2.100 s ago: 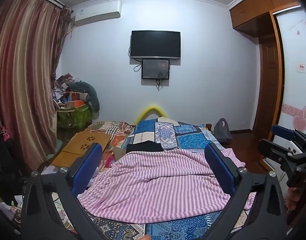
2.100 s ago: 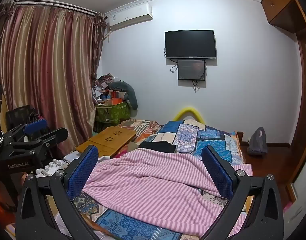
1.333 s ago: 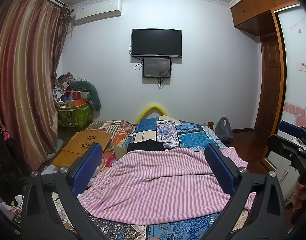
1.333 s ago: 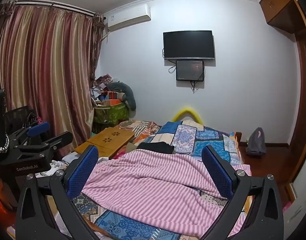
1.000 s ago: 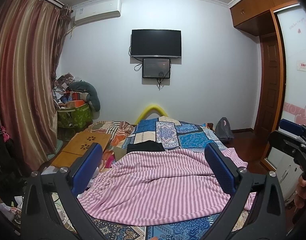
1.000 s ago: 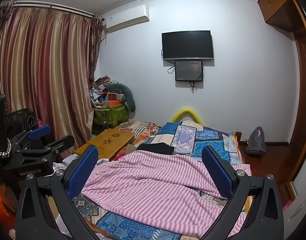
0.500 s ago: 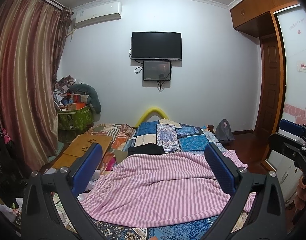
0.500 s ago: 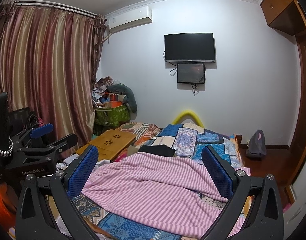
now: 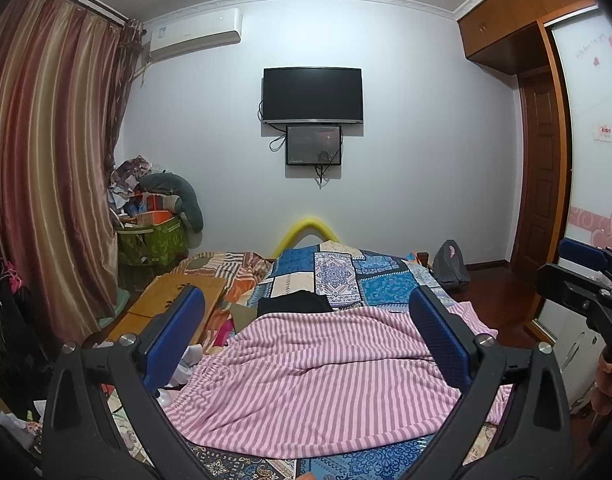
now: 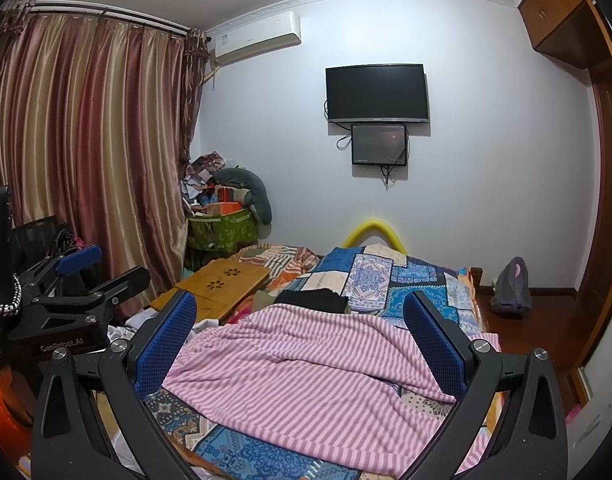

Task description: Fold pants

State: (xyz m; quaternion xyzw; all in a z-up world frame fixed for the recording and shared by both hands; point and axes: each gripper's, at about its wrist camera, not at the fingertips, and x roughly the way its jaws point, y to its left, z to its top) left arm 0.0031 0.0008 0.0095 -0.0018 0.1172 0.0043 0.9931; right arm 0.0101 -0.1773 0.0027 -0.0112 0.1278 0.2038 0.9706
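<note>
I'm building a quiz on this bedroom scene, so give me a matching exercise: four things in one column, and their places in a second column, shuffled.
Things:
1. striped pants
2. television
3. grey backpack
4. air conditioner

Places:
A. on the floor by the far wall
B. high on the wall beside the curtain
C. spread on the patchwork bedcover
D. on the wall, just above a smaller screen

Pairs: 1-C, 2-D, 3-A, 4-B
</note>
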